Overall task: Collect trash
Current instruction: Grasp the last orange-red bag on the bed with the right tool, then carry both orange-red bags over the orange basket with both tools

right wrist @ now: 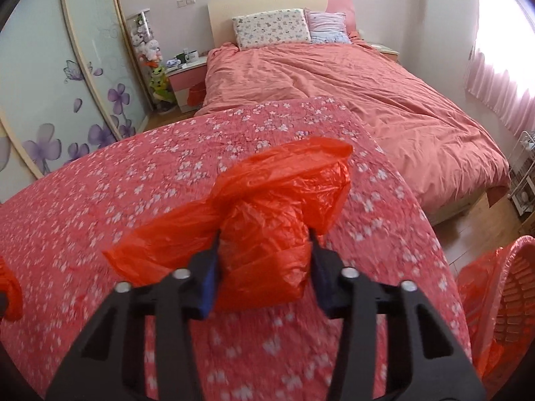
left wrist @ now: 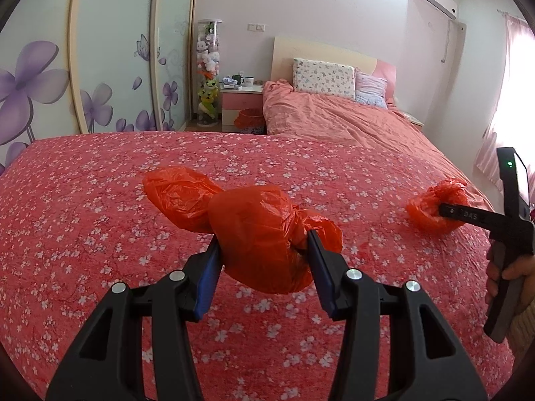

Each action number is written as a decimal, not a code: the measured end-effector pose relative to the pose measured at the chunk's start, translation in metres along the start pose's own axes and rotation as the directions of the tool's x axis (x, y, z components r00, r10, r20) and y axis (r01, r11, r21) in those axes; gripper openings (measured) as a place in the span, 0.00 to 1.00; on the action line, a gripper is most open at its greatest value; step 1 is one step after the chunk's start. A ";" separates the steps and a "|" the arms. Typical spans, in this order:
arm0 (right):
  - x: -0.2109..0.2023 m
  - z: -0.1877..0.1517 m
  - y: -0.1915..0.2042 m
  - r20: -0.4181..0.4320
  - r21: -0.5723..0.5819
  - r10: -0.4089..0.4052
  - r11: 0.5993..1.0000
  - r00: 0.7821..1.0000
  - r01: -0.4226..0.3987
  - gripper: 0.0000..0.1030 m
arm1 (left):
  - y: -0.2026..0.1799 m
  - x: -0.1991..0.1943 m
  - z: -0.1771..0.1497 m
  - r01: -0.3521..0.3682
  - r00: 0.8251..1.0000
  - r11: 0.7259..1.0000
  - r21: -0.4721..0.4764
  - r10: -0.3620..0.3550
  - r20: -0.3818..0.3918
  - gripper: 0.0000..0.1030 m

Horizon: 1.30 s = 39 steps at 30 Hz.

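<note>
Gripping one knotted orange bag (left wrist: 260, 244) at frame centre, the left claw (left wrist: 264, 245) mirrors the right claw (right wrist: 264, 250), clamped on another orange bag (right wrist: 267, 247)

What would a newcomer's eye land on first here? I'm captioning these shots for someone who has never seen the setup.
Two tied orange trash bags, one clamped in each gripper above the red flowered bedspread: the left gripper holds the left bag, the right gripper the right bag. Next comes the orange-lined trash basket at the lower right of the right wrist view. Behind, the pink bed with pillows stands against the far wall.
</note>
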State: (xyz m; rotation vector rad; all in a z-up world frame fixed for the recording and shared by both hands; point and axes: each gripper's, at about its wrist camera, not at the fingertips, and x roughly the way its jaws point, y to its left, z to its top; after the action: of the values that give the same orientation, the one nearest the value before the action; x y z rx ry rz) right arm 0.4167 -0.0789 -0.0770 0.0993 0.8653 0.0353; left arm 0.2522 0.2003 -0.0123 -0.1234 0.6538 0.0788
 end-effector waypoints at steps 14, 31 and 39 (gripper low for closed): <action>-0.096 -0.061 -0.049 0.068 0.046 0.047 0.998 0.997 -0.050 0.35 | -0.048 -0.031 -0.005 0.072 0.997 0.996 0.048 -0.072 0.008 0.48; -0.208 -0.109 -0.100 0.207 0.063 0.031 0.997 0.978 -0.045 0.35 | -0.131 -0.066 -0.009 0.187 0.981 0.969 0.164 -0.193 0.021 0.48; -0.240 -0.121 -0.135 0.259 0.092 -0.041 0.996 0.965 0.017 0.35 | -0.175 -0.073 -0.016 0.258 0.964 0.942 0.213 -0.265 0.004 0.48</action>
State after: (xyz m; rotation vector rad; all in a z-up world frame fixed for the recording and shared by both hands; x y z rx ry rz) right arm 0.1678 -0.2213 0.0139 0.1711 0.6043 -0.0434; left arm 0.2046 0.0228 0.0354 -0.0039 0.6039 -0.2450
